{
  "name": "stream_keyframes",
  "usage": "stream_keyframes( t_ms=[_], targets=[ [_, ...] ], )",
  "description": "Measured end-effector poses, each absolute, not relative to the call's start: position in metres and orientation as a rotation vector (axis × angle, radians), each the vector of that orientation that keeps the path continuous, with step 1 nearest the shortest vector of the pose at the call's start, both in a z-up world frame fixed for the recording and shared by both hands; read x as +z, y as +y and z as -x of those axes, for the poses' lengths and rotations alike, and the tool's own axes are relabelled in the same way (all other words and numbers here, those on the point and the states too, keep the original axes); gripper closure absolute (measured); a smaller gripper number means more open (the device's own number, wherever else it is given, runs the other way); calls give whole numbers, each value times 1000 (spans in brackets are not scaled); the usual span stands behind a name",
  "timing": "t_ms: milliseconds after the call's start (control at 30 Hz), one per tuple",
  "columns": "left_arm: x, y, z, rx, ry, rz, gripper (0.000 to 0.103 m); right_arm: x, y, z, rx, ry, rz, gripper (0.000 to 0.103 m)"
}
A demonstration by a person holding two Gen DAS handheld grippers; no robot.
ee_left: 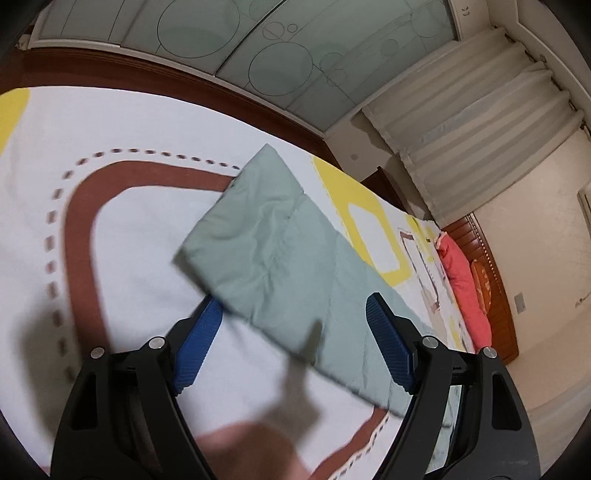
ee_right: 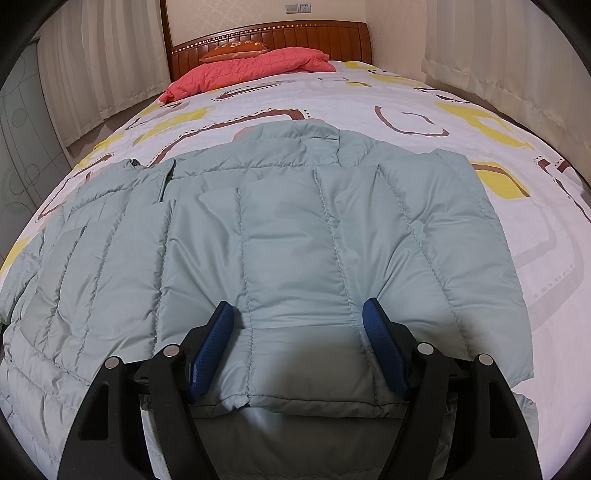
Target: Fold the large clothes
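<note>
A pale green quilted puffer jacket (ee_right: 295, 229) lies flat on the bed, collar toward the headboard. One sleeve is folded across its body. My right gripper (ee_right: 299, 314) is open, its blue pads straddling the cuff end of that folded sleeve near the jacket's hem. In the left wrist view the other sleeve (ee_left: 280, 258) stretches out flat over the bedsheet. My left gripper (ee_left: 295, 314) is open and hovers above that sleeve, empty. The left view is blurred by motion.
The bed has a white sheet (ee_right: 406, 96) with brown and yellow shapes. A red quilt (ee_right: 251, 66) and an orange pillow (ee_right: 236, 50) lie at the wooden headboard (ee_right: 273, 33). Curtains (ee_left: 480, 129) and a glass wardrobe (ee_left: 258, 48) flank the bed.
</note>
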State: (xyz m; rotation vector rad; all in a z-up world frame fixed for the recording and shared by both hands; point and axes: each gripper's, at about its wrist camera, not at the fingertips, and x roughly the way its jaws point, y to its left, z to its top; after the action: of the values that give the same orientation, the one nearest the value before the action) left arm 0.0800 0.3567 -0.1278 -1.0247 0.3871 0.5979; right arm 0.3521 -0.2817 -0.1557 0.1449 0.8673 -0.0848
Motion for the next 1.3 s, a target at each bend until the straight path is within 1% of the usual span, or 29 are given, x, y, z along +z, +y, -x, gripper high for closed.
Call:
stream_keyframes(
  t_ms=[33,67,100,133,167,200,267,367,500,600,733,933,1100,1233,1300],
  targets=[
    [-129,361,-85,611,376,1028,24,-156,-281,-352,-85,867,-146,31],
    [-129,362,-87,623,370,1025,29,-156,-281,-352,-84,866,-146,31],
    [-129,363,-90,632,365,1019,41,-156,-281,-352,-85,866,-146,31],
    [-129,364,-93,623,361,1012,50,-155,-281,-352,-85,866,-146,31],
    [-133,365,-96,593,348,1026,65,-155,-281,-352,-85,865,-145,31],
    [-136,366,-92,584,336,1041,76,-155,-281,-352,-85,866,-145,31],
    [-139,367,-94,592,341,1034,83,-155,-281,-352,-85,866,-146,31],
    [-129,359,-104,607,367,936,87,-156,-281,-352,-85,865,-145,31],
    [-100,327,-133,540,377,771,92,-156,-281,-351,-85,865,-145,31],
    [-77,283,-162,439,396,642,93,-155,-282,-352,-84,865,-146,31],
    [-55,205,-201,273,429,513,93,-154,-282,-351,-83,864,-149,31],
    [-39,91,-259,49,502,394,94,-155,-281,-351,-84,864,-149,31],
    [-55,0,-288,-71,572,244,95,-154,-282,-351,-82,863,-152,31],
    [-81,-41,-308,-103,652,185,95,-153,-281,-351,-82,862,-155,31],
    [-99,-44,-306,-111,692,165,95,-152,-281,-352,-81,862,-156,31]
  ],
)
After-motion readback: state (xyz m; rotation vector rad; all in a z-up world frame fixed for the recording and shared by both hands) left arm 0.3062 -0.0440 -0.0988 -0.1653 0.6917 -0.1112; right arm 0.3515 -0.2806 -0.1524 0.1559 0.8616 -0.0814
